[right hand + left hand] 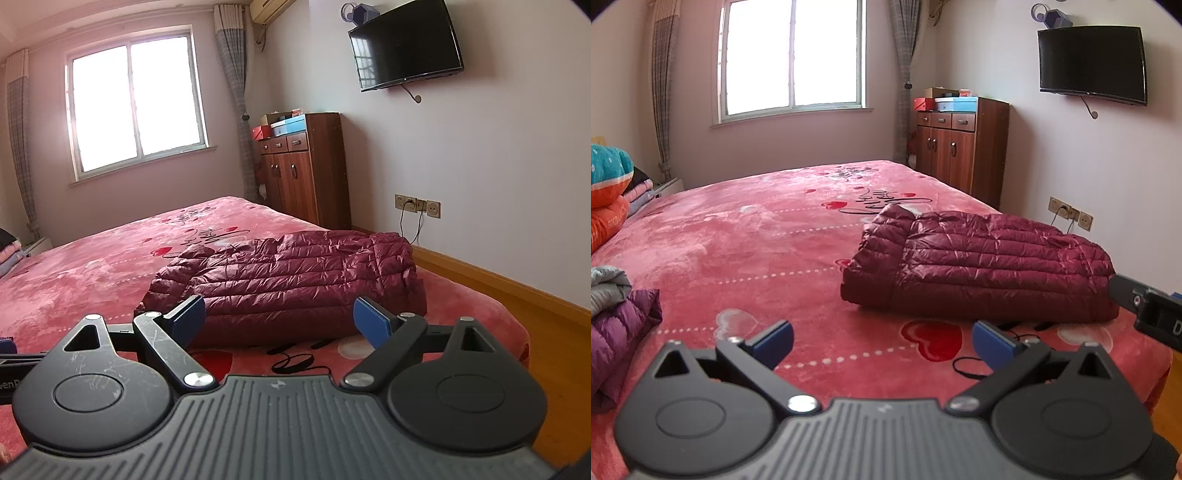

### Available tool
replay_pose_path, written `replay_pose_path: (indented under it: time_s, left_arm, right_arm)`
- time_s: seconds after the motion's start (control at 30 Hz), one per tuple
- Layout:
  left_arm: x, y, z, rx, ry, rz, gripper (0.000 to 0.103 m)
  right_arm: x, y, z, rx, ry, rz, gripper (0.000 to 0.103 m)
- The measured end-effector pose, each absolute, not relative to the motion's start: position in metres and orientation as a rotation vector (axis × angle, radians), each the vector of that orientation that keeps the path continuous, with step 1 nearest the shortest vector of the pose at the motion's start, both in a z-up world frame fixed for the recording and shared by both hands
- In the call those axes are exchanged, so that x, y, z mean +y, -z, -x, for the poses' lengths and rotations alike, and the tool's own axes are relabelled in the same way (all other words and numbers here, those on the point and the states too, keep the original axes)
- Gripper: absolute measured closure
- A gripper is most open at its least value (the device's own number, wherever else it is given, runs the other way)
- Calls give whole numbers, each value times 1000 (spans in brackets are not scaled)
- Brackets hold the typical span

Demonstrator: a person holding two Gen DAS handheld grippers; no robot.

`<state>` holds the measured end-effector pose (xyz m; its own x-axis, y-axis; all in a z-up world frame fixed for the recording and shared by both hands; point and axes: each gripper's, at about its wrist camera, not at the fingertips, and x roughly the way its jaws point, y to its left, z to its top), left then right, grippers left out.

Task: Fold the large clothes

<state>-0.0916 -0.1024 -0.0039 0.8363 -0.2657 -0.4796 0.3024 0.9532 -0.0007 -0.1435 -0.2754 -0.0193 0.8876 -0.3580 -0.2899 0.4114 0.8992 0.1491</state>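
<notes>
Both grippers spread wide, gripping nothing.
Maroon puffer jacket (295, 280) lies folded at twelve o'clock beyond right gripper (279, 319), one o'clock from left gripper (882, 341).

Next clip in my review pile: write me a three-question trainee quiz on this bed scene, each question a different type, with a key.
1. True or false: the left tool is shut on the dark red quilted down jacket.
2. Multiple choice: the jacket lies on (A) the wooden floor, (B) the pink heart-print bed cover, (C) the brown wooden cabinet.
3. Fill in: the right tool has its jaws ____.

Key
1. False: it is open and apart from the jacket.
2. B.
3. Open, holding nothing.
</notes>
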Motion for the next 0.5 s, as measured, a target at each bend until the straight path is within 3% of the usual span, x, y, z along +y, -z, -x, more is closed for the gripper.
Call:
replay_pose_path:
  time_s: [0.5]
  left_arm:
    - [-92,28,73,531,243,-46,1]
  right_arm:
    - [-275,30,120,311,345,-208,0]
